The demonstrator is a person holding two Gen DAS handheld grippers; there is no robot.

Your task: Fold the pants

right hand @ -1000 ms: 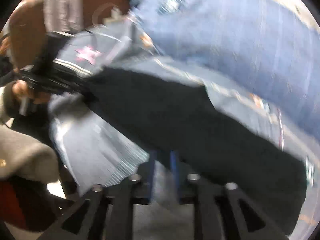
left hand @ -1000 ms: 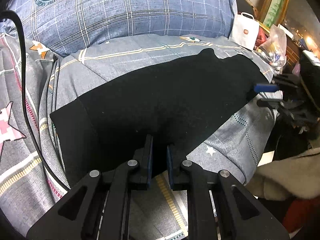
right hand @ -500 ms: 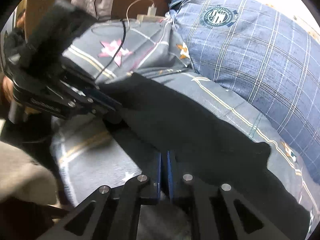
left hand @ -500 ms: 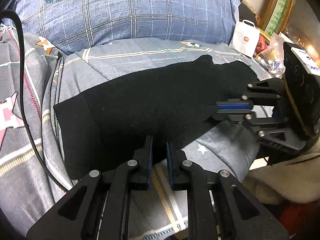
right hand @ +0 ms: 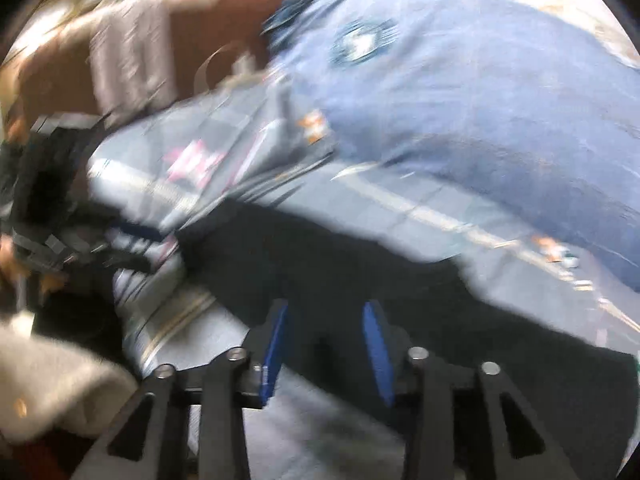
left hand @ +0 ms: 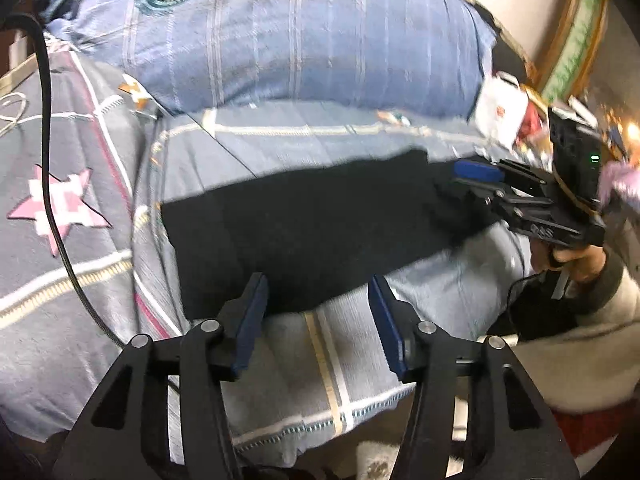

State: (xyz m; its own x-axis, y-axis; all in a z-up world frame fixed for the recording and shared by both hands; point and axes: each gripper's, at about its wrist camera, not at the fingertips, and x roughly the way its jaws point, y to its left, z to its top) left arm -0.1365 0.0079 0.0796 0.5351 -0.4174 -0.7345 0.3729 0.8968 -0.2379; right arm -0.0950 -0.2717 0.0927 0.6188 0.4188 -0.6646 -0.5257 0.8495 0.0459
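Black pants (left hand: pixel 312 224) lie flat in a long folded band across the grey-blue striped bedding (left hand: pixel 304 140). My left gripper (left hand: pixel 318 304) hovers at their near edge with its jaws opening; the blue pads stand apart and press on nothing. In the left wrist view my right gripper (left hand: pixel 460 182) sits at the right end of the pants, held by a hand (left hand: pixel 576 256). The right wrist view is blurred: my right gripper (right hand: pixel 326 316) is over the pants (right hand: pixel 360 264), jaws opening, pads clear of the cloth.
A big blue plaid pillow (left hand: pixel 300 36) lies behind the pants. A black cable (left hand: pixel 52 184) runs down the star-patterned cover at left. A white bag (left hand: pixel 500 108) and clutter stand at the far right. A pale sleeve (left hand: pixel 580 352) hangs beside the bed edge.
Both grippers were shut on the pants' near edge and have let go, jaws now apart. Both have drawn back and up a little from the cloth.
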